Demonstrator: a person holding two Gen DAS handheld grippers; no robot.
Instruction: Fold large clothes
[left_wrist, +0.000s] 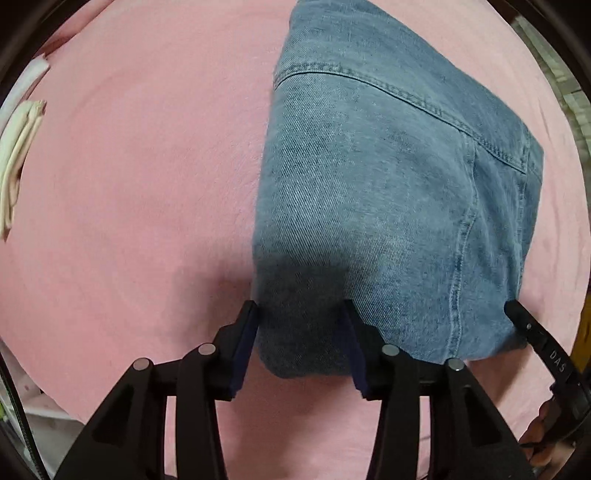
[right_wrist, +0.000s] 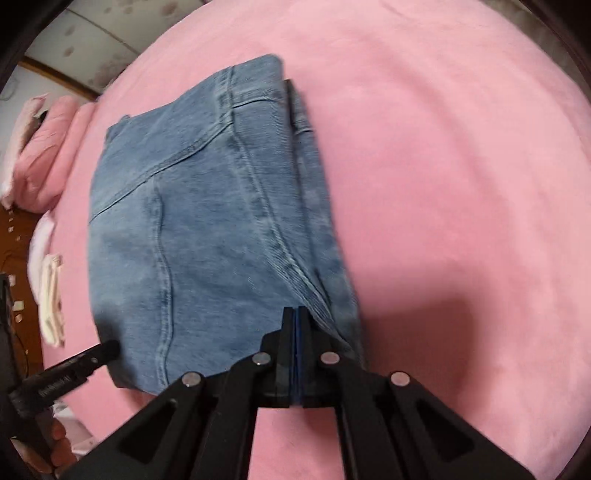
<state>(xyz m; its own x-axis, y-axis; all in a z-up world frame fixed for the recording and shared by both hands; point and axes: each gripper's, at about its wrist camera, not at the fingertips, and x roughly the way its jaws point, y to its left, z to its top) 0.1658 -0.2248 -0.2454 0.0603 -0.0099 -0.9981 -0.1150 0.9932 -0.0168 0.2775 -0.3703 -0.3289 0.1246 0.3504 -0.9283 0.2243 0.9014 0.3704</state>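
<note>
Folded blue jeans lie on the pink bed cover. My left gripper is open, its fingers astride the near left corner of the jeans. In the right wrist view the jeans lie as a folded stack, and my right gripper is shut at their near right corner; I cannot tell whether denim is pinched between the pads. The right gripper's tip shows in the left view at the jeans' right edge, and the left gripper's tip shows at their left edge in the right view.
A folded cream cloth lies at the bed's left edge, also seen in the right wrist view. Pink pillows sit at the far left. A wooden floor shows beyond the bed edge.
</note>
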